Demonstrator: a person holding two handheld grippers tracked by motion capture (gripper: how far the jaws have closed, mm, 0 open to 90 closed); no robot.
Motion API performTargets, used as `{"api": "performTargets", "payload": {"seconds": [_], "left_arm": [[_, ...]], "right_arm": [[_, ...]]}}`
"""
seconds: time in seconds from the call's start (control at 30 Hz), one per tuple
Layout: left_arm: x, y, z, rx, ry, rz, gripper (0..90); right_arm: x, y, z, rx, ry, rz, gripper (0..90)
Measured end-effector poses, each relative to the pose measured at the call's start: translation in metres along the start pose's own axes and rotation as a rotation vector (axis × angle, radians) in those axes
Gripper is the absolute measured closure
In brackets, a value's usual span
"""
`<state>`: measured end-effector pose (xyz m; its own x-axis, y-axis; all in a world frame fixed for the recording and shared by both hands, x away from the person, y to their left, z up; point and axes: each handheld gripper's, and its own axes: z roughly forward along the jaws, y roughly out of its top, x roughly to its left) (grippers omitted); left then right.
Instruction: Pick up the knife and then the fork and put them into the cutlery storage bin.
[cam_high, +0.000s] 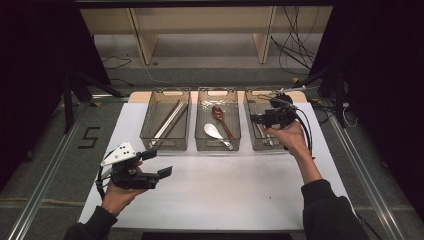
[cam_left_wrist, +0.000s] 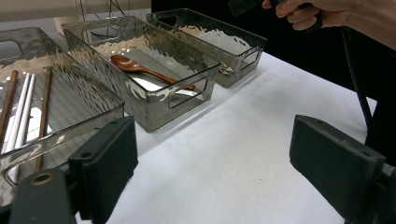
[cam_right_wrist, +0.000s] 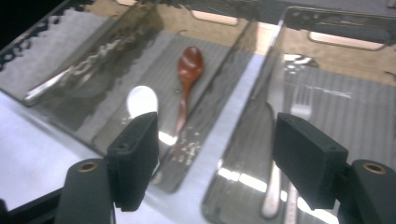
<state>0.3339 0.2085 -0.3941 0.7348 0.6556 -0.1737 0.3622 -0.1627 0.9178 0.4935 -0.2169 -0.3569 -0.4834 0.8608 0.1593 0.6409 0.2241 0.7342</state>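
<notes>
On the left of the high view we hold the left gripper (cam_high: 159, 164) low over the bare white table (cam_high: 225, 190), near its front left part and well apart from the bins. Its jaws stand wide apart with nothing between them; in the left gripper view we see only the tabletop in the gap.

Across the far side of the table stand three clear bins in a row. The left bin (cam_high: 165, 120) holds chopsticks (cam_high: 169, 121), pale and dark ones lying together lengthwise. The middle bin (cam_high: 218, 126) holds a brown wooden spoon (cam_high: 220, 118) and, just beside it, a white spoon (cam_high: 215, 132); both lie flat on the bin's floor with their bowls toward the far end.

Farther right, we hold the right gripper (cam_high: 256, 119) over the right bin (cam_high: 270, 127), near that bin's left wall. Its jaws are wide open and grip nothing. In the right gripper view we look down between them at metal cutlery (cam_right_wrist: 280, 154) lying flat on the floor of the right bin, a fork among it; the handles run toward the near end. The pads touch none of it. We cannot tell exactly how many pieces lie there, as the bin wall blurs them.
</notes>
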Motion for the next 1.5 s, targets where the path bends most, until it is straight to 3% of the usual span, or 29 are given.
{"api": "performTargets", "payload": {"seconds": [0.6, 1.1, 1.5], "left_arm": [[0.0, -0.001, 0.001, 0.007, -0.001, -0.002, 14.5], [0.0, -0.001, 0.002, 0.019, -0.01, -0.003, 14.5], [0.0, -0.002, 0.004, 0.025, -0.013, -0.002, 14.5]], "right_arm": [[0.026, -0.014, -0.02, -0.06, 0.046, -0.034, 27.1], [0.05, -0.043, -0.036, -0.11, 0.118, -0.095, 25.1], [0.058, -0.065, -0.05, -0.175, 0.156, -0.101, 24.1]]}}
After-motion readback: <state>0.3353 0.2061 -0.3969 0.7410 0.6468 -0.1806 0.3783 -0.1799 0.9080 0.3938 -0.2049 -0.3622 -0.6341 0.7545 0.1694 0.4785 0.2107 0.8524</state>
